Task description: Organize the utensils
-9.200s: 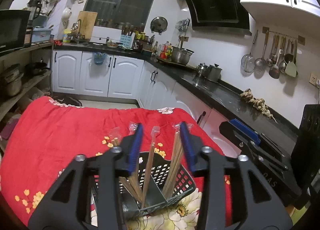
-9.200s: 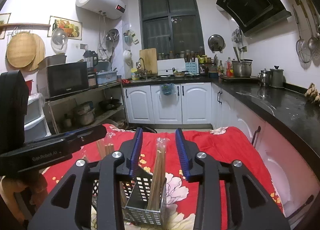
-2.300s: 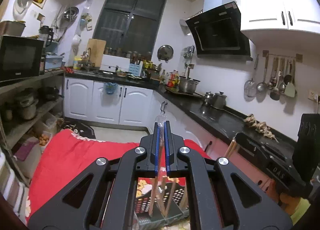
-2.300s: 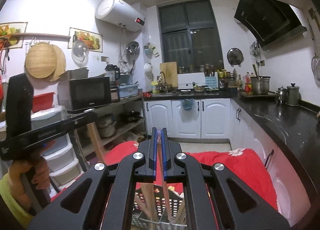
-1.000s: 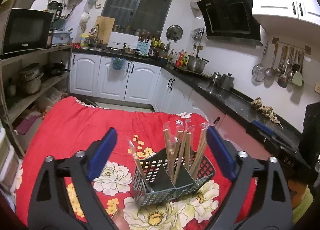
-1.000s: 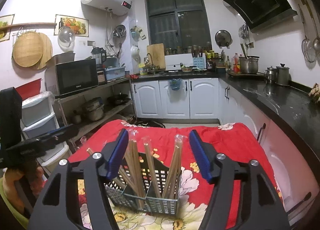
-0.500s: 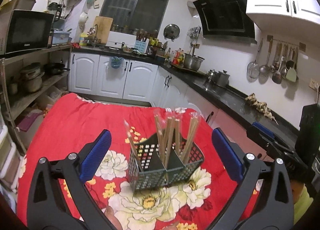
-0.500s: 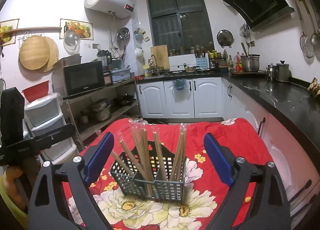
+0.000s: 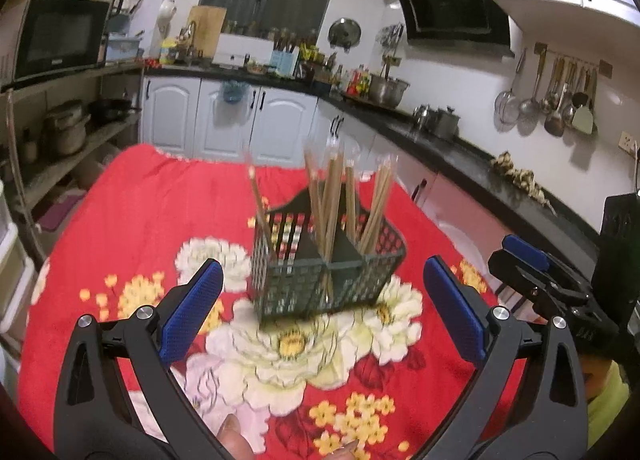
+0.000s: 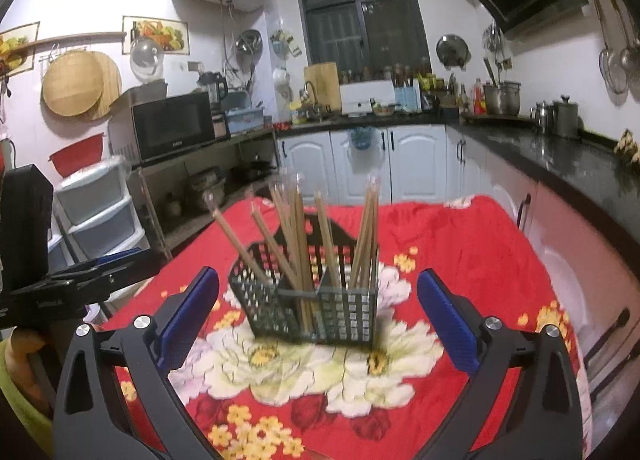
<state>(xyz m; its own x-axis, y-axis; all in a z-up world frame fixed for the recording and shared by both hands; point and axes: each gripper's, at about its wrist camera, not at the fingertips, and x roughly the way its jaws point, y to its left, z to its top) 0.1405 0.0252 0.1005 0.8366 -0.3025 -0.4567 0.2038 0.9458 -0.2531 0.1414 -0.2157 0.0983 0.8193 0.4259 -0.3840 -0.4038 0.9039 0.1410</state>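
**Both tongs spread, basket loaded**

I am holding my left gripper (image 9: 322, 314) wide and empty; my right gripper (image 10: 318, 314), jaws just opening, is empty too. The chopsticks (image 10: 298, 236) are standing in the mesh basket (image 10: 312, 310) on the red cloth (image 9: 140, 196). I am judging them light, stiff and slippery in their sleeves: best pinched mid-shaft.

chopsticks (image 10: 298, 236) in basket (image 10: 320, 312) | basket on tablecloth (image 10: 460, 252) | counter (image 10: 560, 156) right, behind
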